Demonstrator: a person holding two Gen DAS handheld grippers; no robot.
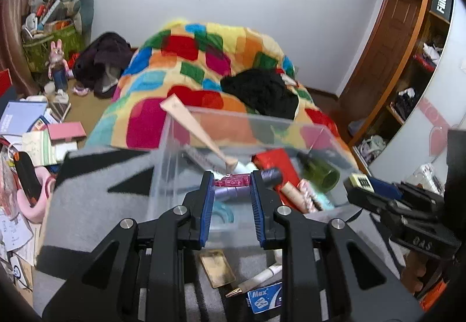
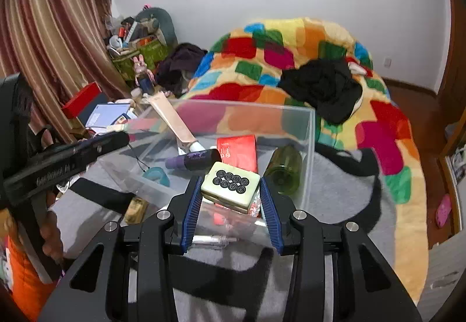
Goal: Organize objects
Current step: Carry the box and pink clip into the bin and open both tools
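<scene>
A clear plastic box [image 1: 163,164] [image 2: 308,129] stands on a grey and black mat. It holds a beige tube [image 1: 192,127] [image 2: 171,121], a red packet [image 2: 238,150], a green bottle [image 1: 320,173] [image 2: 287,169], a purple tube [image 2: 195,162] and a pink glittery item [image 1: 233,180]. My left gripper [image 1: 231,185] is over the box near the pink item, jaws apart and empty. My right gripper [image 2: 230,191] is shut on a pale green mahjong tile block [image 2: 230,186] [image 1: 361,180], held above the box's near side.
On the mat in front of the box lie a gold card [image 1: 217,268] [image 2: 135,210], a white pen-like tube [image 1: 262,275] [image 2: 215,240] and a blue Max box [image 1: 265,297]. A colourful blanket [image 1: 204,68] covers the bed behind. Books and clutter [image 1: 32,124] lie at the left.
</scene>
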